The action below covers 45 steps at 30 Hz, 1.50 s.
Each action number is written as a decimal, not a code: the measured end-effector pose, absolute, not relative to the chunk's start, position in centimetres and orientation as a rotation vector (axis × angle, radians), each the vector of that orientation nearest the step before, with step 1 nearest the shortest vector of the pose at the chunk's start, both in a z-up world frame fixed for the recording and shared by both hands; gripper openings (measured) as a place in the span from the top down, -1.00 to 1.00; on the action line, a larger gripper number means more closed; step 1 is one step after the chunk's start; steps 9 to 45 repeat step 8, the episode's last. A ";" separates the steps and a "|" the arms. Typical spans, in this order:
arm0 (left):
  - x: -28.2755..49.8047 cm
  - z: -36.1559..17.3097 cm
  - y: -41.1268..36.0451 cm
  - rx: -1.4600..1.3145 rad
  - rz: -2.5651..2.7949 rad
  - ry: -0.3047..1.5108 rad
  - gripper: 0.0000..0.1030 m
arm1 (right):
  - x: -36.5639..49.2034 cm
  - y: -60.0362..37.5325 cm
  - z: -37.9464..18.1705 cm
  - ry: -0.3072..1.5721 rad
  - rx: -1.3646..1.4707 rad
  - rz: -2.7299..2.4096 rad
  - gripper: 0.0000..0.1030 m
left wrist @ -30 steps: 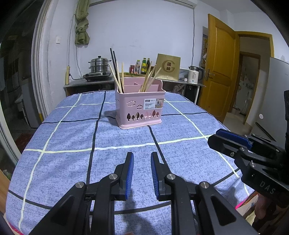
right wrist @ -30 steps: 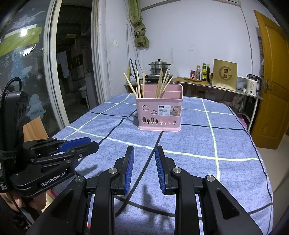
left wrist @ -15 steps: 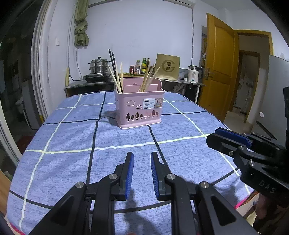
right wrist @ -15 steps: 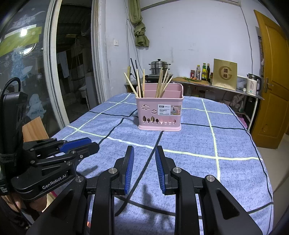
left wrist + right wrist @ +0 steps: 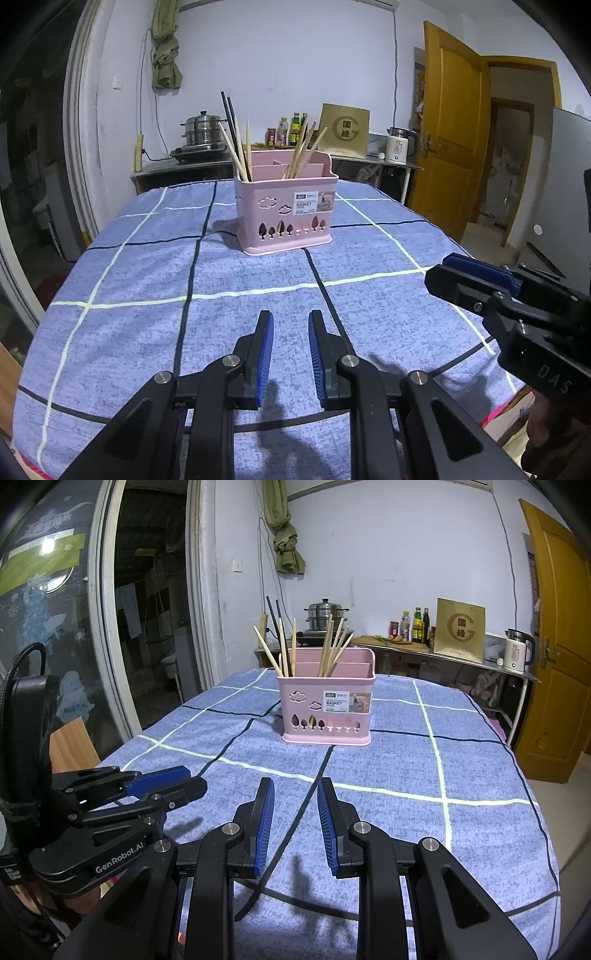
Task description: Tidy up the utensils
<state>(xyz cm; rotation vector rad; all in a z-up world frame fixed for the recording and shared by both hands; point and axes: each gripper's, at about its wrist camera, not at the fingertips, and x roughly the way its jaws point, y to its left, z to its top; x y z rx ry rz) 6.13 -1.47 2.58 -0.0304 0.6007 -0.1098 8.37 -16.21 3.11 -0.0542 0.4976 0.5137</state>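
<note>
A pink utensil basket [image 5: 286, 216] stands upright on the blue checked tablecloth, in the middle of the table; it also shows in the right wrist view [image 5: 327, 710]. Several wooden chopsticks [image 5: 236, 151] and two black ones [image 5: 231, 118] stand in its compartments. My left gripper [image 5: 290, 321] is open and empty, low over the near part of the table. My right gripper [image 5: 295, 790] is open and empty, beside the left one, also short of the basket. Each gripper shows in the other's view: the right one [image 5: 476, 277], the left one [image 5: 162, 779].
The table [image 5: 129, 288] drops off at its rounded near and side edges. Behind it stands a counter with a steel pot [image 5: 201, 129], bottles [image 5: 290, 129], a gold box [image 5: 345, 131] and a kettle [image 5: 397, 144]. A yellow door [image 5: 450, 147] is at the right.
Both grippers have barely moved, with the views shifting only slightly. Both stay open and empty.
</note>
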 end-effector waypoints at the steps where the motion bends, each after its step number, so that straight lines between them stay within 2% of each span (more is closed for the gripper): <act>1: 6.2 2.5 -1.5 -0.033 -0.109 0.602 0.63 | 8.3 -16.2 3.1 0.498 -0.054 0.514 0.52; 45: 6.1 2.6 -1.3 -0.036 -0.101 0.591 0.63 | 8.3 -16.2 3.1 0.497 -0.054 0.514 0.52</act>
